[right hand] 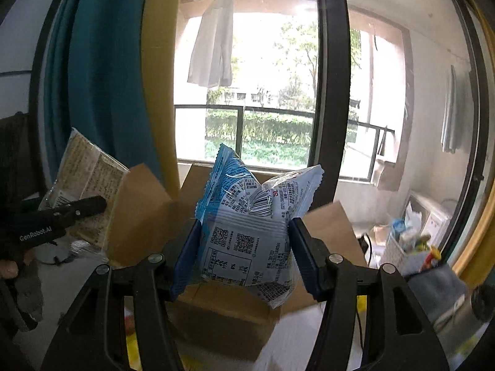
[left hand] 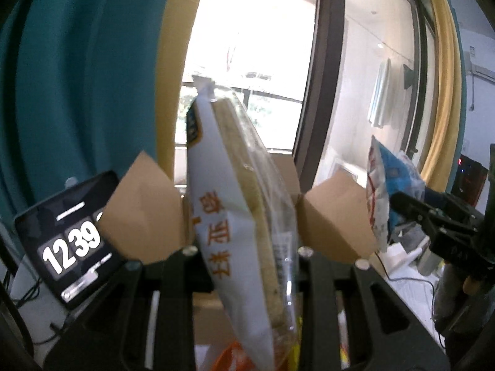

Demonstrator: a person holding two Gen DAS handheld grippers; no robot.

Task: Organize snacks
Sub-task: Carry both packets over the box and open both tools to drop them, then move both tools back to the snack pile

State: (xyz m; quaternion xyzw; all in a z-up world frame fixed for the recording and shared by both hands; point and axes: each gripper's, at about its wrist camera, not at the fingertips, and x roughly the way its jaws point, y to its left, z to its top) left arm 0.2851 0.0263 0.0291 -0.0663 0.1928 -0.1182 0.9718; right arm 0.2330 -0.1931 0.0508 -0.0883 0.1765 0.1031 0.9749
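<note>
My left gripper (left hand: 244, 252) is shut on a white sandwich pack (left hand: 238, 204) with orange writing, held upright in front of an open cardboard box (left hand: 145, 213). My right gripper (right hand: 246, 241) is shut on a blue and white snack bag (right hand: 250, 225), held above the same cardboard box (right hand: 222, 318). In the left wrist view the right gripper (left hand: 402, 207) and its blue bag (left hand: 386, 185) show at the right. In the right wrist view the left gripper (right hand: 89, 207) and the sandwich pack (right hand: 86, 191) show at the left.
A tablet showing a clock (left hand: 68, 241) stands left of the box. A window with a black frame (right hand: 328, 92) and teal and yellow curtains (right hand: 102, 77) is behind. A white basket of items (right hand: 405, 247) sits at the right. Cables lie on the white table (left hand: 37, 324).
</note>
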